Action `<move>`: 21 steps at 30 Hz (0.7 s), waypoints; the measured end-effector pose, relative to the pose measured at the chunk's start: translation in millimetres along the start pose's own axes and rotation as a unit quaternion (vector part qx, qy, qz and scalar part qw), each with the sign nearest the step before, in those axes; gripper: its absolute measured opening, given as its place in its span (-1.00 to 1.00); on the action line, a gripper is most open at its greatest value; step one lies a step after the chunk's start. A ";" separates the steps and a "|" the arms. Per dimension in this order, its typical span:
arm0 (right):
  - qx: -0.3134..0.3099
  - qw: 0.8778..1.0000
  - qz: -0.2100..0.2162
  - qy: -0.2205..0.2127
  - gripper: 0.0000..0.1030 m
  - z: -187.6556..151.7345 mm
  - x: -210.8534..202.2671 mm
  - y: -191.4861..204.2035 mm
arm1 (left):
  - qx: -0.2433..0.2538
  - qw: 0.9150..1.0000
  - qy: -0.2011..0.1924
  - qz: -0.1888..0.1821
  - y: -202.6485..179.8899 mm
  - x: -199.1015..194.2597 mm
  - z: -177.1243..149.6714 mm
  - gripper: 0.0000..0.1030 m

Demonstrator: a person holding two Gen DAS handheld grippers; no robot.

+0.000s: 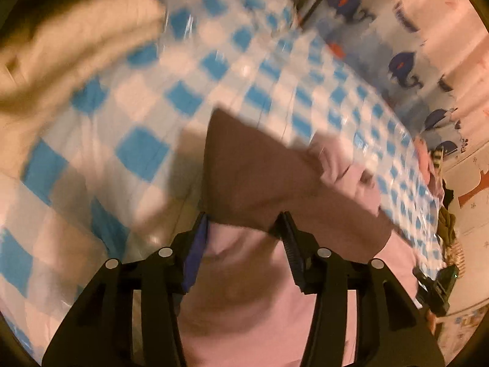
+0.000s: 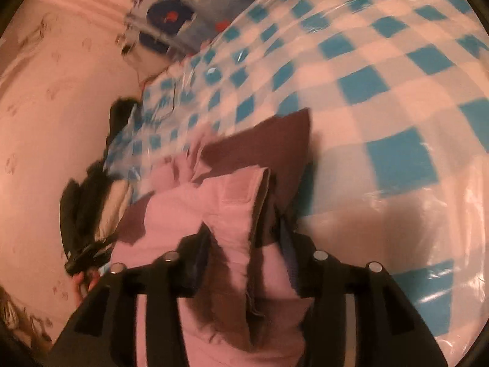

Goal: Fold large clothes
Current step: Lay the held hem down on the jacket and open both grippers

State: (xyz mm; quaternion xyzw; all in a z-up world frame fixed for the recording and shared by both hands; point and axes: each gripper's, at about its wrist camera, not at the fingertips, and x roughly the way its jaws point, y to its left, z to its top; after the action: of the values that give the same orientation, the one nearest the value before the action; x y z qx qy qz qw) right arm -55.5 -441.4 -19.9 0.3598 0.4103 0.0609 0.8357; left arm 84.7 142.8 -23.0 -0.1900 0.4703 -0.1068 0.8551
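A large pink garment point(image 1: 253, 278) with a brown shaded underside hangs between both grippers above a blue and white checked table cover point(image 1: 146, 98). My left gripper point(image 1: 244, 223) is shut on a fold of the garment, which fills the gap between its fingers. In the right wrist view the same pink garment point(image 2: 220, 211) bunches in thick layers, and my right gripper point(image 2: 244, 229) is shut on that bunch. The checked cover point(image 2: 382, 76) lies beyond it. The other gripper point(image 1: 440, 284) shows at the right edge of the left view.
A cream cloth point(image 1: 70, 39) lies at the far left of the cover. A whale-print fabric point(image 1: 406, 70) lies beyond the far edge. A dark garment pile point(image 2: 91, 195) sits at the left edge in the right view, beside pink bedding point(image 2: 52, 91).
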 end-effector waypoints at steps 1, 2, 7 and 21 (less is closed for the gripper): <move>-0.008 1.000 -0.019 -0.024 -0.08 -1.6 -9.3 4.5 | 0.015 1.000 -0.022 -0.012 -5.3 -8.8 -1.0 -0.10; -0.019 0.998 -0.033 -0.046 -0.08 -3.4 -16.9 11.4 | 0.032 0.998 -0.038 -0.041 -10.3 -16.6 -3.3 -0.05; -0.121 0.979 -0.045 -0.160 0.23 -11.3 -45.9 79.9 | 0.096 0.994 0.010 -0.060 -33.9 18.7 -17.7 0.02; -0.117 0.993 -0.019 0.022 0.60 -44.1 -65.1 78.7 | 0.139 0.984 0.100 -0.037 -5.0 -49.4 -45.0 0.16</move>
State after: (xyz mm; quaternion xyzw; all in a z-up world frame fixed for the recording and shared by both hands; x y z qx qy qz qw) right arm -115.1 -385.2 55.3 0.2498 0.4253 0.1002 0.8641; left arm 20.2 146.0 -5.0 -0.0746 0.5269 -0.2213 0.8173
